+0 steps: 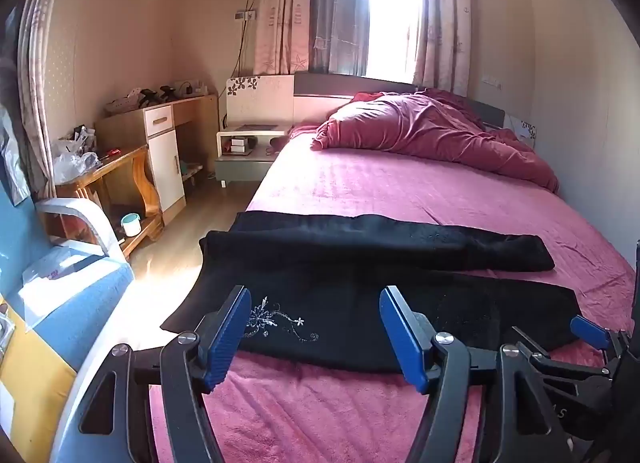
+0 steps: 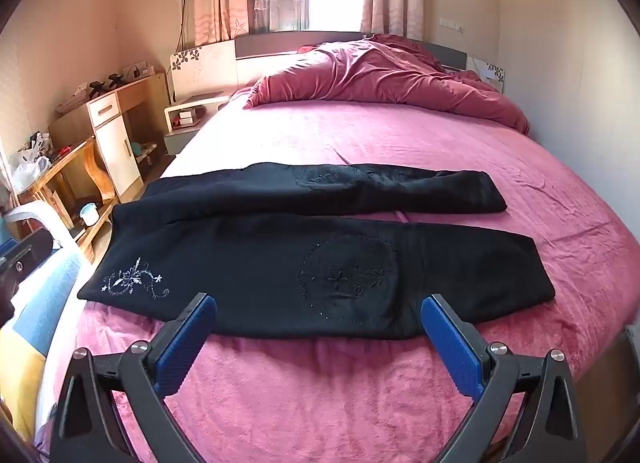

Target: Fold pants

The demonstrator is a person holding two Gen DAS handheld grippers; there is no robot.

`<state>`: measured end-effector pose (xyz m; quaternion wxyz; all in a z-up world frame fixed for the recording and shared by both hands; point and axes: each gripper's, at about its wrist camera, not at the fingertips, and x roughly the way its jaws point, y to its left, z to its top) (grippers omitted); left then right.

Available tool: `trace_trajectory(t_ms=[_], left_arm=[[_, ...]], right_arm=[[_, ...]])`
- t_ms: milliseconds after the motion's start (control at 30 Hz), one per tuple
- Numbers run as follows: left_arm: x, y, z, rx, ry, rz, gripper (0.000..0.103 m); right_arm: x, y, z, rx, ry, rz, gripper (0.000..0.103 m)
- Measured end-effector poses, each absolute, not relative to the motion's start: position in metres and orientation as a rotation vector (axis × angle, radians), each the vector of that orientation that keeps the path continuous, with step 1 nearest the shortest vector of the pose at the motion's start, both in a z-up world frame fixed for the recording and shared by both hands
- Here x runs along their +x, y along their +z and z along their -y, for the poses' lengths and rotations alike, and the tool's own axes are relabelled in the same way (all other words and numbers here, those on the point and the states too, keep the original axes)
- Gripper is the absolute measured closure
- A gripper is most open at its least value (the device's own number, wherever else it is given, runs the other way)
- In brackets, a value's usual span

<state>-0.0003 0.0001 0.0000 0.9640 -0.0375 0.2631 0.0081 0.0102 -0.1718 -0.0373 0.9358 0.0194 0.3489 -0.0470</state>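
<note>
In the centre of both frames, black pants (image 2: 312, 255) lie spread across the pink bed (image 2: 360, 135), both legs reaching right. The left gripper (image 1: 316, 337) and the right gripper (image 2: 318, 347) hover released, empty, at the near edge.

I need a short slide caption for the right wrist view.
Open right gripper above black pants spread on pink bed.

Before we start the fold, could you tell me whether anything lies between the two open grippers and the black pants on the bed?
Nothing visible does. The left gripper and right gripper are open just short of the black pants' near edge, with only bare pink bed cover between. The crumpled duvet lies far beyond.
</note>
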Motion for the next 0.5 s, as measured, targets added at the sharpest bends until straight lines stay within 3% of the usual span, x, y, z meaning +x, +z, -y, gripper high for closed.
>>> trace_trajectory(t_ms=[500], left_arm=[[0.007, -0.019, -0.01, -0.094, 0.054, -0.605, 0.035]], right_arm=[[0.019, -0.054, 0.173, 0.051, -0.081, -0.756, 0.0]])
